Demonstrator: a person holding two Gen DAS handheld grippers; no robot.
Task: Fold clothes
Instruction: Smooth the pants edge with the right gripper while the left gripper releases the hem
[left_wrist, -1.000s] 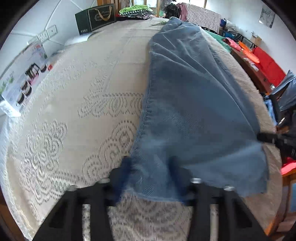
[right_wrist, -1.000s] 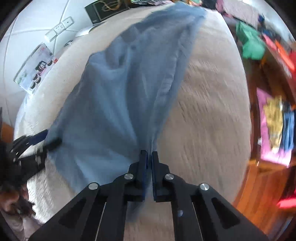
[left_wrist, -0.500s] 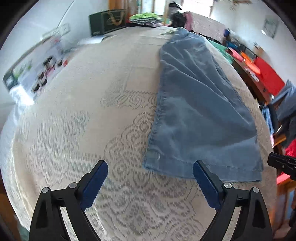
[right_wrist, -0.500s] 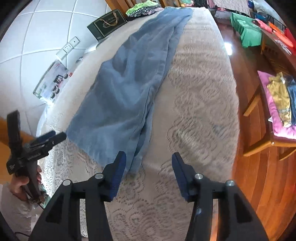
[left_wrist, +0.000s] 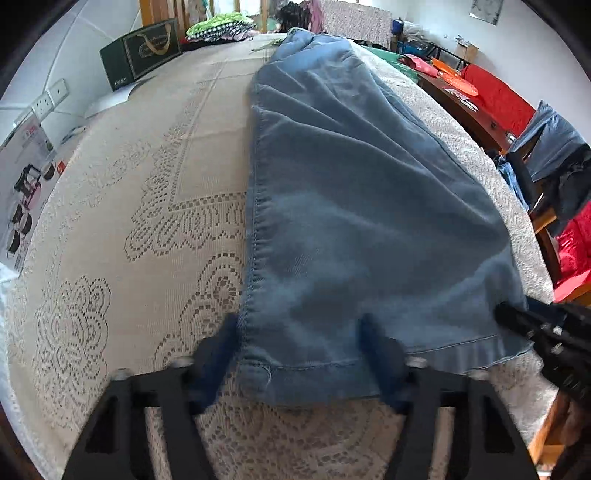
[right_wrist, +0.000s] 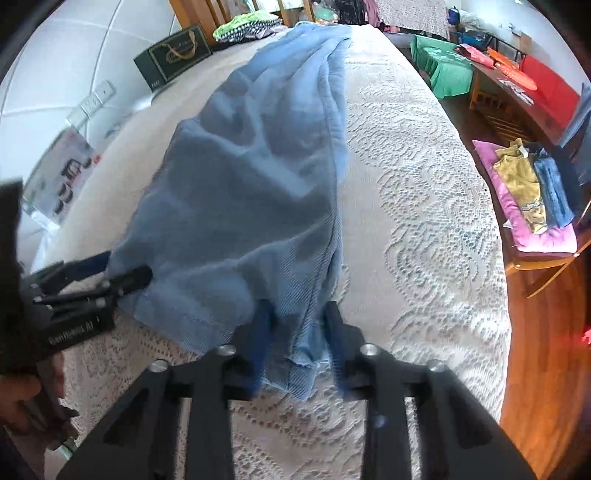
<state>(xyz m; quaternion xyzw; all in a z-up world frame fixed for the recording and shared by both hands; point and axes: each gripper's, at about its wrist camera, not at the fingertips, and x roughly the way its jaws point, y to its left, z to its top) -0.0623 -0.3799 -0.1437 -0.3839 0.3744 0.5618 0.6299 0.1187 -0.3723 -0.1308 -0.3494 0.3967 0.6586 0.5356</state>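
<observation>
Blue trousers on the lace-covered bed, a gripper at each near hem corner.

Left wrist view: the left gripper (left_wrist: 299, 354) stands with fingers apart astride the left hem corner of the blue trousers (left_wrist: 354, 192), which run toward the bed's far edge over the lace bedspread (left_wrist: 122, 206); a green box (left_wrist: 142, 53) sits at the far left corner. Right wrist view: the right gripper (right_wrist: 297, 347), fingers apart, straddles the bunched right hem corner; a chair with folded clothes (right_wrist: 532, 195), unseen from the left, stands beside the bed.
</observation>
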